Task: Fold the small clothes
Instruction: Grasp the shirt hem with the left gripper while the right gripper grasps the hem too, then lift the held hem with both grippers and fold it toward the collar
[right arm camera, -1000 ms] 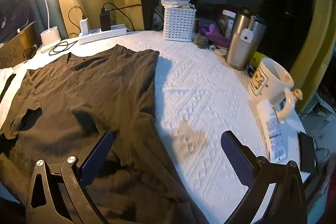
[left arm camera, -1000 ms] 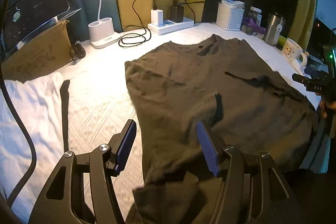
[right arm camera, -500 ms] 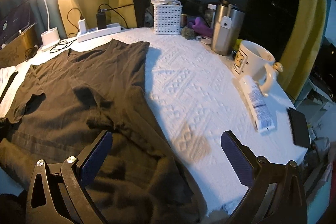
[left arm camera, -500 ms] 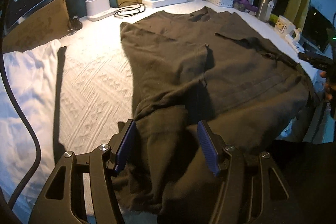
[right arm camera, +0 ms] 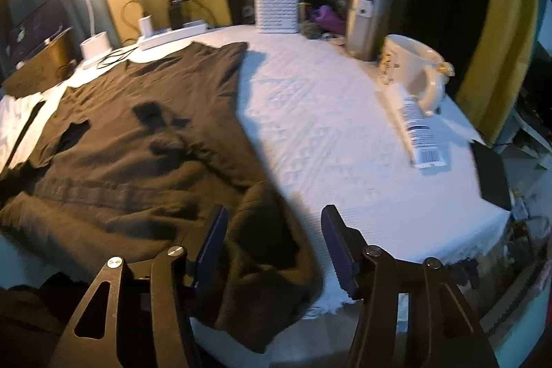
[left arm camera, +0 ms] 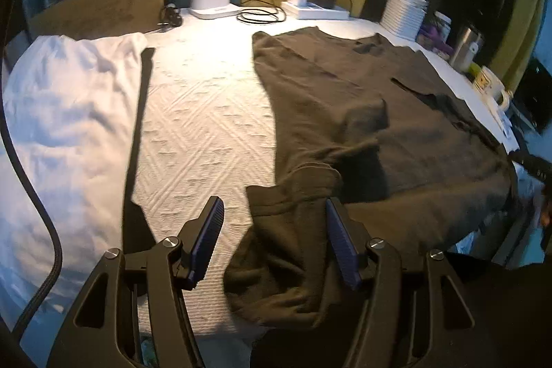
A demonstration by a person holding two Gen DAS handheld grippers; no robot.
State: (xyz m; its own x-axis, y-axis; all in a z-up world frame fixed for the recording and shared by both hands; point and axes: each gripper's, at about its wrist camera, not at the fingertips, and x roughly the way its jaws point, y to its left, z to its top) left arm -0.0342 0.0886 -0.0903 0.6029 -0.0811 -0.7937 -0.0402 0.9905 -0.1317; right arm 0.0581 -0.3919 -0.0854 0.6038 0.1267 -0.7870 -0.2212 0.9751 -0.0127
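Both open and empty over the table's [right arm camera: 345, 143] near edge, left gripper [left arm camera: 272, 238] and right gripper [right arm camera: 274, 247] each straddling a bunched hem corner of the dark shirt [left arm camera: 362, 112], long axis running away toward the far-edge collar, each arm equally near.

**No lettering clear enough to read**

From where I stand, nothing on the worktop [right arm camera: 310, 112] spells out a word. The white tube [right arm camera: 419, 130] lying beside the mug [right arm camera: 410, 68] carries blue bands of print and a barcode near its end, all too blurred to make out. The mug has a dark printed motif on its side, also illegible. The steel tumbler [right arm camera: 367, 19] bears a small white tag, unreadable.
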